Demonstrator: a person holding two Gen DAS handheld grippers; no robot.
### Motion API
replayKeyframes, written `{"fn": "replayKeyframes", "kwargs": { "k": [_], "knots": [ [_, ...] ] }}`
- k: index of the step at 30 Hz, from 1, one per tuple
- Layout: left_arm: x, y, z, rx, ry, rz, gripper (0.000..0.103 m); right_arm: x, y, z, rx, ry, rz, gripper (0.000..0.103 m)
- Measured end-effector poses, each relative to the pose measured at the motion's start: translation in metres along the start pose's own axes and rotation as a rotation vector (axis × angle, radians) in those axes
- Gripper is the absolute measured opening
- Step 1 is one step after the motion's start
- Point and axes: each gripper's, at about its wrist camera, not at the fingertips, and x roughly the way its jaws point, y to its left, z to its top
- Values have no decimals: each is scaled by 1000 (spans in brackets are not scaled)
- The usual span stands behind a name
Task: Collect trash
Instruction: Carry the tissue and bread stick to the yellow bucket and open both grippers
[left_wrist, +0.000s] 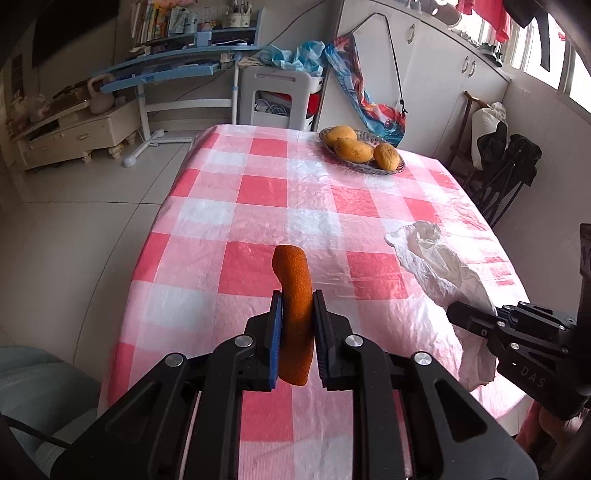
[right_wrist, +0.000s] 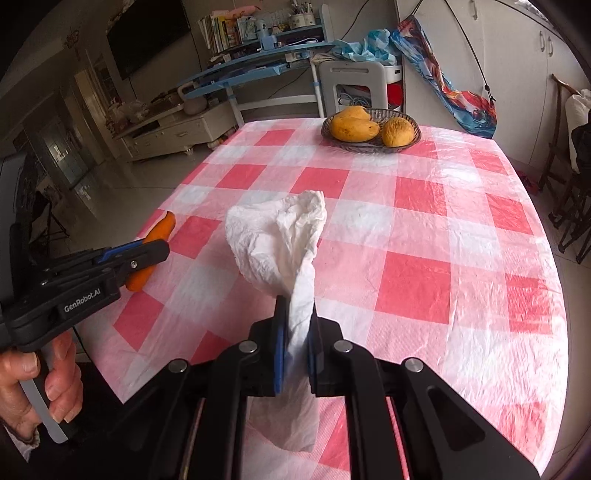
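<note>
The lower end of the crumpled white paper tissue (right_wrist: 284, 236) drops behind the right gripper's black fingers (right_wrist: 320, 354). The left fingers (left_wrist: 275, 339) cover the middle of the curved orange foam piece (left_wrist: 295, 295). The near edge of the pink-checked worktop (left_wrist: 258, 192) is hidden.

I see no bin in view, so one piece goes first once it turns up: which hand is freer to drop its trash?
Left, marginally. The left gripper pinches a stiff orange peel that should fall clean; the right gripper holds limp tissue that may cling.
</note>
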Motion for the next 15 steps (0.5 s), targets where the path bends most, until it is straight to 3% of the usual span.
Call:
{"fn": "replayKeyframes", "kwargs": {
  "k": [15],
  "knots": [
    [-66, 1, -41, -26, -84, -62, 16, -37, 6, -33, 91, -89, 70, 10]
  ]
}}
